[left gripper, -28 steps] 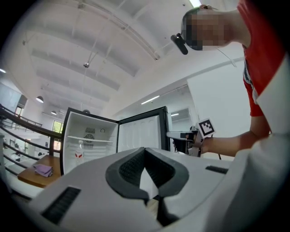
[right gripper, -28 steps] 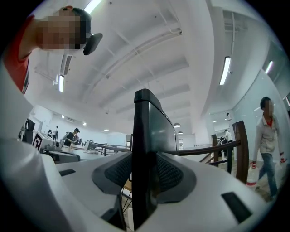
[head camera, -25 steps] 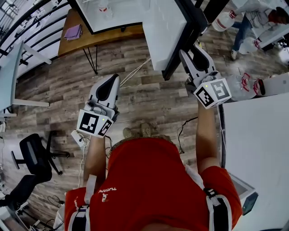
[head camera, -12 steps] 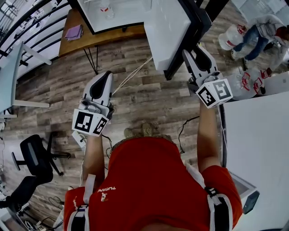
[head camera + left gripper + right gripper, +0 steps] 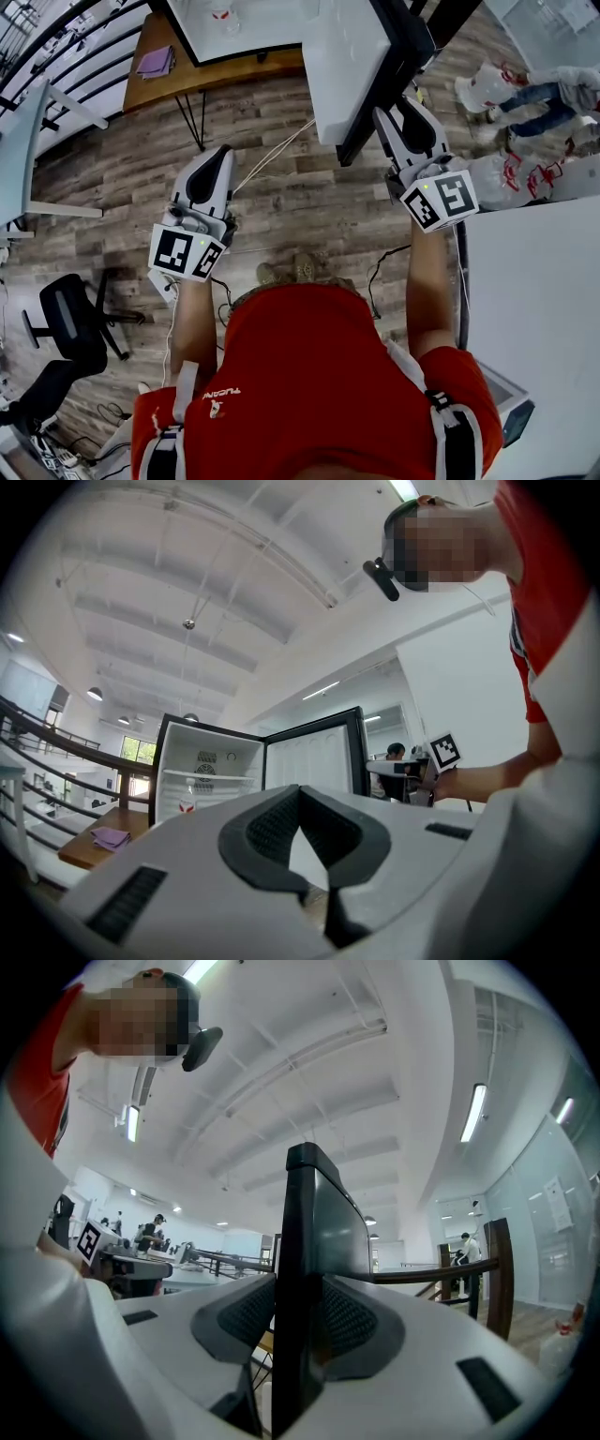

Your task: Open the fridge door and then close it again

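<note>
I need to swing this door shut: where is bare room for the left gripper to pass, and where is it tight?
Bare wood floor lies between the left gripper and the fridge door, crossed only by a cable. Tight at the door edge, where the right gripper clamps.

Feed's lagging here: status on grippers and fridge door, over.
Right gripper clamped on fridge door edge; door open. Left gripper shut, empty, held aside. No obstruction seen.

The fridge door (image 5: 349,56) edge fills the jaws of your right gripper (image 5: 401,111); ahead of your closed left gripper (image 5: 217,156), floor (image 5: 286,202) lies open.
</note>
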